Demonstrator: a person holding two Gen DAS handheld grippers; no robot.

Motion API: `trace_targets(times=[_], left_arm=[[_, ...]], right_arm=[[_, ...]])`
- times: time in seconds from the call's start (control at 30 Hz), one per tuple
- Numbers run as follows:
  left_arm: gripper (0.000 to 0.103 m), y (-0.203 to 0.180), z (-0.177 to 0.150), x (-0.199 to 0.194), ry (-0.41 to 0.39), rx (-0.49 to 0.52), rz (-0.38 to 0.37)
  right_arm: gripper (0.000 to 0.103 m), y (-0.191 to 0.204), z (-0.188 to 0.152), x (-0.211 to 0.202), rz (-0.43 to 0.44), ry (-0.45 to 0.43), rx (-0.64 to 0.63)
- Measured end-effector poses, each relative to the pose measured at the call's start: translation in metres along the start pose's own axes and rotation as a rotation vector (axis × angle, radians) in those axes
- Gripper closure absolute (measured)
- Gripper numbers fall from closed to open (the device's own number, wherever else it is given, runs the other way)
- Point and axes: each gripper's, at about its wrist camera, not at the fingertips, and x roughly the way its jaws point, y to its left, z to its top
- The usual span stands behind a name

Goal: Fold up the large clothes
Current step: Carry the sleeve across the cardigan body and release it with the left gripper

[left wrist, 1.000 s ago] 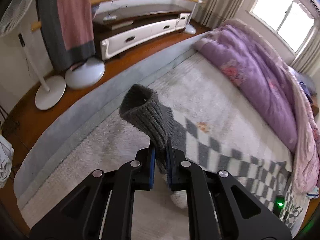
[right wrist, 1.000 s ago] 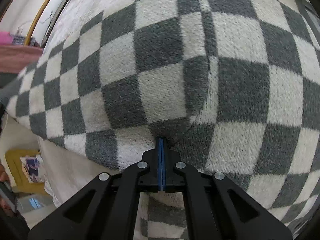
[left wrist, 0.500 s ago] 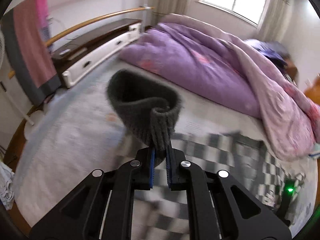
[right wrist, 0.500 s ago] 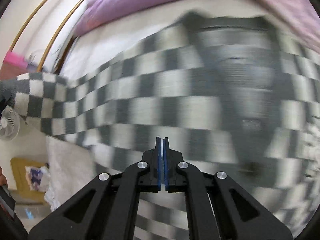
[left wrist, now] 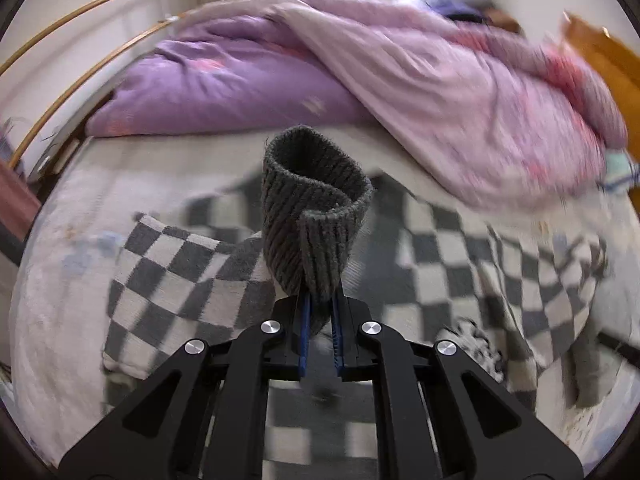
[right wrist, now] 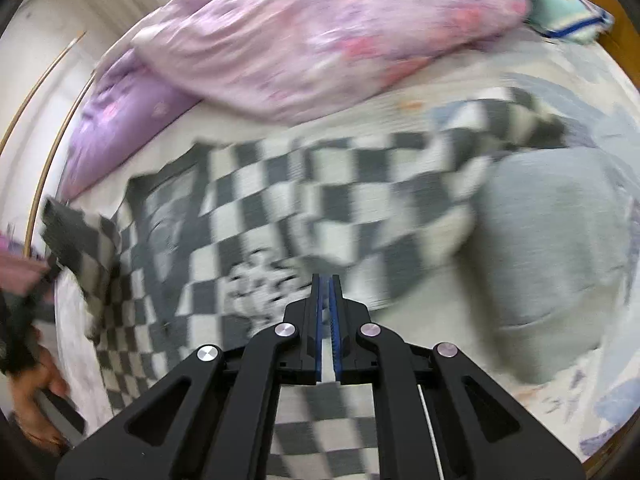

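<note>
A grey-and-white checkered sweater [left wrist: 460, 248] lies spread across the bed; it also shows in the right wrist view [right wrist: 280, 200]. My left gripper [left wrist: 319, 312] is shut on its ribbed grey cuff [left wrist: 312, 216], which stands up above the fingers, with the sleeve [left wrist: 176, 272] trailing left. My right gripper [right wrist: 327, 292] hovers over the sweater's lower part, jaws nearly together with a thin gap and nothing visibly between them. The view is blurred.
A purple quilt [left wrist: 224, 80] and a pink quilt [left wrist: 460, 92] are heaped along the far side of the bed. A grey garment [right wrist: 552, 248] lies right of the sweater. A wooden headboard [left wrist: 600, 60] is at the right. A bare hand [right wrist: 36, 392] shows at the left.
Both grippers have swung toward the quilts. The left has carried the cuff over the sweater body. The right, earlier pinching checkered fabric, now has a slight gap and has pulled back.
</note>
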Motion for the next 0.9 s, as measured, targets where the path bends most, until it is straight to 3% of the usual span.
trace_targets(times=[0.17, 0.37, 0.5, 0.53, 0.6, 0.67, 0.8, 0.83, 0.9], left_arm=[[0.094, -0.055, -0.024, 0.039, 0.065, 0.07, 0.025], [0.093, -0.077, -0.039, 0.071, 0.149, 0.079, 0.046], [0.09, -0.084, -0.04, 0.077, 0.166, 0.08, 0.032], [0.085, -0.087, -0.041, 0.08, 0.176, 0.077, 0.011], [0.084, -0.092, -0.045, 0.083, 0.202, 0.095, -0.007], [0.081, -0.101, -0.049, 0.088, 0.214, 0.124, -0.022], [0.068, -0.116, -0.058, 0.099, 0.294, 0.124, -0.162], [0.062, -0.123, -0.061, 0.1, 0.302, 0.155, -0.165], [0.062, -0.131, -0.064, 0.095, 0.284, 0.192, -0.192]], right_arm=[[0.098, -0.053, 0.017, -0.016, -0.04, -0.031, 0.025], [0.095, -0.117, 0.045, -0.029, -0.043, -0.079, 0.158], [0.081, -0.148, 0.066, -0.024, -0.006, -0.102, 0.265], [0.071, -0.16, 0.074, -0.02, -0.006, -0.104, 0.312], [0.06, -0.171, 0.087, -0.013, -0.007, -0.117, 0.352], [0.06, -0.187, 0.1, -0.007, -0.014, -0.116, 0.407], [0.056, -0.226, 0.125, 0.013, -0.066, -0.069, 0.528], [0.055, -0.233, 0.129, 0.016, -0.079, -0.063, 0.541], [0.053, -0.251, 0.14, 0.03, -0.132, -0.012, 0.548]])
